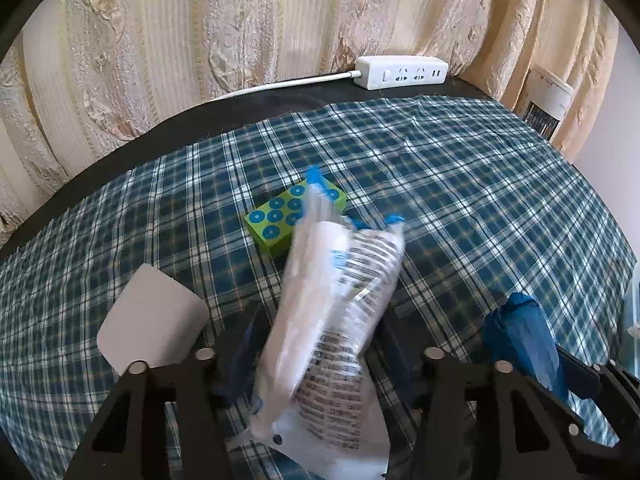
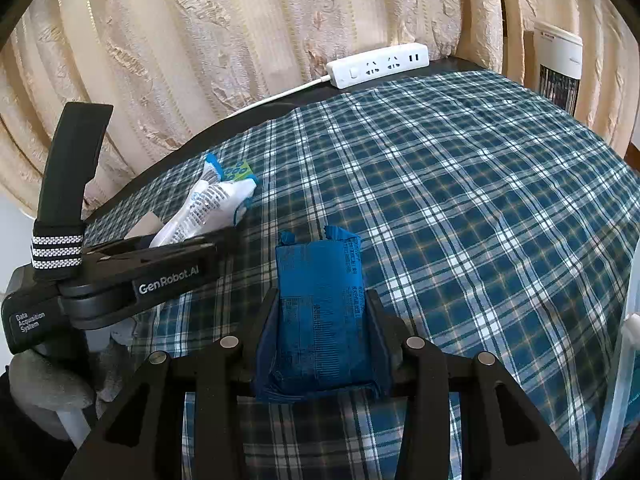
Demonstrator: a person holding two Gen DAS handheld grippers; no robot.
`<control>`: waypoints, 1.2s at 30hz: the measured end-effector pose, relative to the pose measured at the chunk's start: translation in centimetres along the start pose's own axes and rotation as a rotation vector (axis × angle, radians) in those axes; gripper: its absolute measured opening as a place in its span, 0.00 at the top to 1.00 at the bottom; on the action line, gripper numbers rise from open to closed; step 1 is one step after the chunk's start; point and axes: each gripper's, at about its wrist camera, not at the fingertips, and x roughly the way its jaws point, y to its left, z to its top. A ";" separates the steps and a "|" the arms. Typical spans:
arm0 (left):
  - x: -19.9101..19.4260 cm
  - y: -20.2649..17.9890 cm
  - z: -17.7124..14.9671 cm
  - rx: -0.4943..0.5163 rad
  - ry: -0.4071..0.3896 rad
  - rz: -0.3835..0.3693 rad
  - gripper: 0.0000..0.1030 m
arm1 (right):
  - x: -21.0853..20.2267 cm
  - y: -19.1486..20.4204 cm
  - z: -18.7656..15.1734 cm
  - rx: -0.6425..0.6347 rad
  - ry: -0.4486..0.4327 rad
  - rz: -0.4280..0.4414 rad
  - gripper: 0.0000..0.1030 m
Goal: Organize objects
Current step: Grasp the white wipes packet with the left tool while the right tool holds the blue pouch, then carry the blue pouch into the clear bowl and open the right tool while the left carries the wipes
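My left gripper is shut on a white plastic packet with black print and blue ends, held above the plaid tablecloth. The packet also shows in the right wrist view, with the left gripper at the left. My right gripper is shut on a blue wrapped packet, which also shows in the left wrist view. A green box with blue dots lies on the cloth beyond the white packet. A white block lies to its left.
A white power strip with its cable lies at the table's far edge by the curtain. A white appliance stands at the far right. A pale plastic container edge shows at the right.
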 end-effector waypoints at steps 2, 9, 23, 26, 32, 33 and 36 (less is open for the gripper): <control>-0.1 0.0 0.0 -0.006 0.002 -0.004 0.53 | 0.0 0.0 0.1 0.002 0.000 0.001 0.59; -1.4 0.9 -0.9 -0.042 -0.009 -0.001 0.54 | 0.2 0.3 0.2 0.001 -0.002 0.006 0.59; -6.9 1.3 -5.0 -0.088 -0.072 0.013 0.54 | 0.4 0.3 0.1 -0.015 -0.008 0.033 0.59; -8.0 1.5 -5.9 -0.101 -0.083 0.017 0.54 | 0.4 0.0 0.1 0.003 -0.002 0.072 0.59; -10.1 1.9 -7.7 -0.123 -0.105 0.024 0.54 | -0.2 -0.4 0.1 0.032 -0.026 0.131 0.59; -10.3 1.9 -7.9 -0.126 -0.107 0.025 0.54 | -0.4 -0.4 0.1 0.035 -0.034 0.137 0.59; -11.0 2.1 -8.6 -0.139 -0.113 0.025 0.54 | -0.9 -0.6 0.2 0.046 -0.058 0.152 0.59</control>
